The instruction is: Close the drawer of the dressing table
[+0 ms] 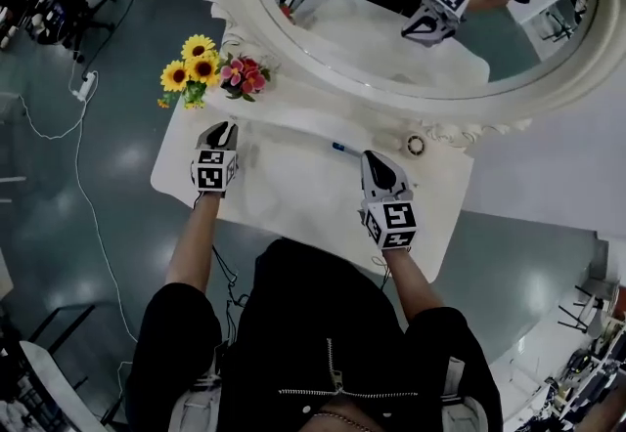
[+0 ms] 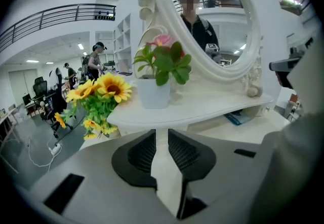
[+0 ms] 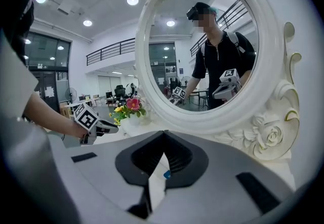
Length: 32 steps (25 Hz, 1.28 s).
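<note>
The white dressing table (image 1: 293, 195) carries a big oval mirror (image 1: 572, 78) on a raised shelf (image 2: 202, 104). I cannot make out a drawer front for certain; a blue thing (image 1: 339, 148) lies at the shelf's lower edge. My left gripper (image 1: 220, 130) hovers over the tabletop's left part, pointing at the shelf. Its jaws stand a narrow gap apart with nothing between them (image 2: 161, 134). My right gripper (image 1: 372, 158) hangs over the table's right part, just short of the blue thing. Its tips meet (image 3: 163, 134) and hold nothing.
Sunflowers (image 1: 191, 68) and a white pot of pink flowers (image 1: 245, 76) stand at the shelf's left end, just beyond the left gripper. A small round ornament (image 1: 416, 144) sits at the mirror's foot. A cable and power strip (image 1: 83, 85) lie on the floor at the left.
</note>
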Tool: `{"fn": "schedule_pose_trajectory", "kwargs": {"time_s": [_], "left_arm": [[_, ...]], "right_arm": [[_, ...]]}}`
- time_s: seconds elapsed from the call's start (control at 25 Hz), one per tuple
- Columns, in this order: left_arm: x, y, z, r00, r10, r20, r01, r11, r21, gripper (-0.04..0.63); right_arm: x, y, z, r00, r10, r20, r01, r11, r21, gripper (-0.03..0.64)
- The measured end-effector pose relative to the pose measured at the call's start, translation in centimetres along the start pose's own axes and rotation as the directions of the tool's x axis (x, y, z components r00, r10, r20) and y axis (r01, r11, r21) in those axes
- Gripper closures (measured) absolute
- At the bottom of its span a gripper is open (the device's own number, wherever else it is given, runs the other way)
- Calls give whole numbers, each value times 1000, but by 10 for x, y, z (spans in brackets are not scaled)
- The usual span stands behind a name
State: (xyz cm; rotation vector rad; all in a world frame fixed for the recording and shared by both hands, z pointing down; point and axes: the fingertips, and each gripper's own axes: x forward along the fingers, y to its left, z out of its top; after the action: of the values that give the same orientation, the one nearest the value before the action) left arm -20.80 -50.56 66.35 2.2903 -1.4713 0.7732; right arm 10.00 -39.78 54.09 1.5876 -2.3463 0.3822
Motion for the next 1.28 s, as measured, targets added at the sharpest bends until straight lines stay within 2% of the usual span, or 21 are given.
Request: {"fn": "schedule_pose_trajectory", "kwargs": {"time_s": [0.24,0.52,0.96,1.28], "left_arm": [[-36,-36,56,991,-65,116,57,996,65,548],[-73,-73,117,957,-170,235,141,981,133,563],[-97,-102,143,907,-283,311,237,955,176,566],[-100,-103,155,892,-307,331,252,947,199,566]], "right_arm": [[-7,-1,22,998,-32,50,33,999,-7,612],[-20,5,54,989,-102,109,103,995,-3,612],[-38,6,67,962,-206,180,208,978,5,614],[-37,10,66,960,-218,176,221,975,4,614]]}}
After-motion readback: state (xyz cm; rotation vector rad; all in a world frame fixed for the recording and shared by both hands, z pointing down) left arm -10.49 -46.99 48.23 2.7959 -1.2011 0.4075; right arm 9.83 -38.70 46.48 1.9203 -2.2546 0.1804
